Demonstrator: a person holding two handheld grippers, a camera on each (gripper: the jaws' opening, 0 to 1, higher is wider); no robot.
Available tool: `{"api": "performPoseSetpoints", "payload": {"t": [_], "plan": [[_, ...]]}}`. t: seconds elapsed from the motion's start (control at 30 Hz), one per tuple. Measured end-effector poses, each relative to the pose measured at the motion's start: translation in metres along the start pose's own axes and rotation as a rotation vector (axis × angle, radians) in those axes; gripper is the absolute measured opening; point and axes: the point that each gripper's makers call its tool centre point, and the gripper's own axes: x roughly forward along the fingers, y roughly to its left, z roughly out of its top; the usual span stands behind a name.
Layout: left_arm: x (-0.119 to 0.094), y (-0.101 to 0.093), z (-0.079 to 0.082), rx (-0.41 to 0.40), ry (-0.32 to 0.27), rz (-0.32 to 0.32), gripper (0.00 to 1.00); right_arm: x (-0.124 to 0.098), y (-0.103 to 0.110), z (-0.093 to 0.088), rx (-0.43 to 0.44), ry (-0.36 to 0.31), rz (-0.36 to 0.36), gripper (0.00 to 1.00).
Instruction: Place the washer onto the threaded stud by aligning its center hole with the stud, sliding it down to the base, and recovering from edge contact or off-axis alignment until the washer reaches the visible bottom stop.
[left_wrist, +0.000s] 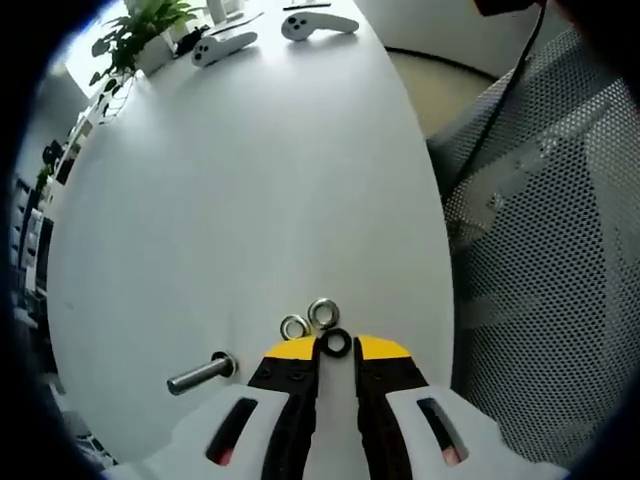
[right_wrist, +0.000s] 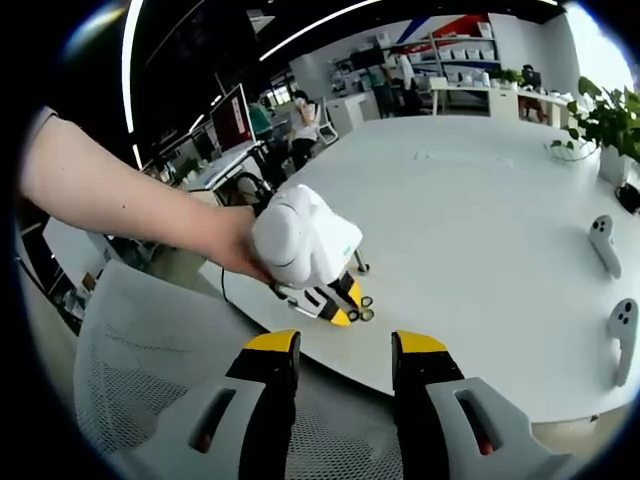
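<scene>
Left gripper view: the left gripper (left_wrist: 335, 350), yellow-tipped jaws nearly together, pinches a dark washer (left_wrist: 336, 343) just above the white table (left_wrist: 250, 180). Two silver washers (left_wrist: 309, 320) lie touching each other just beyond the tips. The threaded stud (left_wrist: 202, 373) lies on its side to the near left. Two white controllers (left_wrist: 270, 35) and a potted plant (left_wrist: 140, 30) sit at the far edge; a mesh chair (left_wrist: 550, 260) stands right.

Right gripper view: the right gripper (right_wrist: 343, 360) hangs with jaws apart and empty above the chair, off the table's near edge. Farther off, a hand (right_wrist: 225, 245) holds the left gripper at the washers.
</scene>
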Motion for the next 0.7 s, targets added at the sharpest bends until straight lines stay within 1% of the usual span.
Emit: {"api": "performPoseSetpoints", "payload": {"t": [0.17,0.37,0.5,0.7], "plan": [[0.0005,0.0013,-0.0003,-0.02,0.005,-0.003,0.1,0.0003,0.0002,-0.0005,-0.003,0.003,0.001,0.39],[0.0003,0.0,-0.0004,-0.031,-0.008,0.012,0.1,0.0001,0.0006,-0.0005,-0.004,0.003,0.003,0.39],[0.0002,0.0009,-0.0006,-0.052,-0.018,0.008,0.1,-0.0001,0.0003,-0.0002,-0.002,0.0,0.002,0.39],[-0.0003,-0.0012,-0.0022,-0.033,-0.011,-0.014,0.12,-0.0004,0.0002,0.0003,0.0,-0.003,0.002,0.39]]}}
